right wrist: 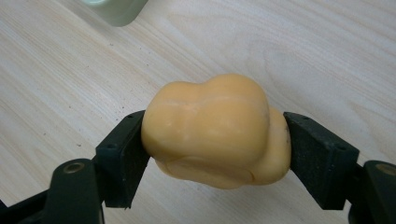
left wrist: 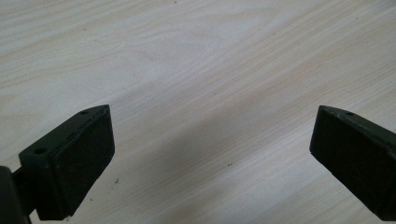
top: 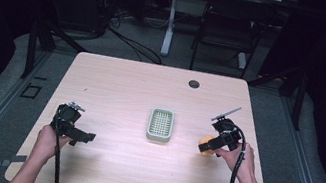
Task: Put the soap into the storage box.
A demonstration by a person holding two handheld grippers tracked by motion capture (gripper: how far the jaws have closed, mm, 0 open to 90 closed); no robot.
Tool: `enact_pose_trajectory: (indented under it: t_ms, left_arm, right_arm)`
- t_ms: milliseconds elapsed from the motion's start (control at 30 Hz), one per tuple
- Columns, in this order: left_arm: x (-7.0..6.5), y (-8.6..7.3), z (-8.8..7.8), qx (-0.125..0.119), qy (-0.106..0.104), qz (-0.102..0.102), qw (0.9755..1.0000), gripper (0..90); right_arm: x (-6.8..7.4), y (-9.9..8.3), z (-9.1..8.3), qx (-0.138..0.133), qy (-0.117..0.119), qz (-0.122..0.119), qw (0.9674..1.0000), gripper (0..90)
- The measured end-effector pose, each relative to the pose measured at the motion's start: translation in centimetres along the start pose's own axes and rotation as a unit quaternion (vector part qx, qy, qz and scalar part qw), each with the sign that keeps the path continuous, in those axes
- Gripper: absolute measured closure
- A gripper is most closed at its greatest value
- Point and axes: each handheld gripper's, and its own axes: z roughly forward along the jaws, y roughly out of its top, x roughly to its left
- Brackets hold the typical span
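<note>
Hands rest low over the counter (top: 125,90): right gripper (right wrist: 217,140) squeezes a yellow lump (right wrist: 215,133) between its fingers (right wrist: 123,156), left gripper (left wrist: 212,144) gapes wide, holding nothing.

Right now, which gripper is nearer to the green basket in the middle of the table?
Right. The right gripper, shut on a yellow lump, is close beside the green basket; the left gripper, open, is farther away on the other side.

Pale matt wood-grain table (left wrist: 196,60), smooth waxy orange lump (right wrist: 215,126), matt plastic basket (top: 160,124).
</note>
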Motion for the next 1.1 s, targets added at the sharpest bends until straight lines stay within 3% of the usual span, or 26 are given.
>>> enact_pose_trajectory:
  t_ms: [200,233,367,600,767,833,933,1100]
  left_arm:
    - [0.0,0.0,0.0,0.001,0.0,0.004,1.0,0.0]
    - [0.0,0.0,0.0,0.0,0.001,0.003,1.0,0.0]
    - [0.0,0.0,0.0,0.0,0.001,0.0,1.0,0.0]
    - [0.0,0.0,0.0,0.0,0.0,0.002,1.0,0.0]
    - [0.0,0.0,0.0,0.0,0.0,0.003,1.0,0.0]
    - [0.0,0.0,0.0,0.0,0.0,0.0,1.0,0.0]
    - [0.0,0.0,0.0,-0.001,0.0,0.0,1.0,0.0]
    - [0.1,0.0,0.0,-0.001,0.0,0.001,1.0,0.0]
  right_arm:
    - [0.2,0.7,-0.1,0.002,0.001,-0.01,0.9999,25.6]
    - [0.4,0.7,0.0,-0.011,0.004,0.001,0.9999,25.6]
    - [0.4,1.3,-0.2,0.0,0.003,-0.012,0.9999,25.6]
    - [1.1,2.2,-0.2,-0.009,0.002,-0.013,0.9999,25.6]
    - [1.4,3.0,-0.3,-0.003,0.003,-0.029,0.9996,25.6]
    - [1.7,3.1,-0.1,-0.011,0.002,-0.022,0.9997,25.6]
    - [1.9,3.7,-0.1,-0.004,0.002,-0.035,0.9994,25.6]
    - [2.4,4.3,0.2,-0.014,0.006,-0.031,0.9994,25.6]
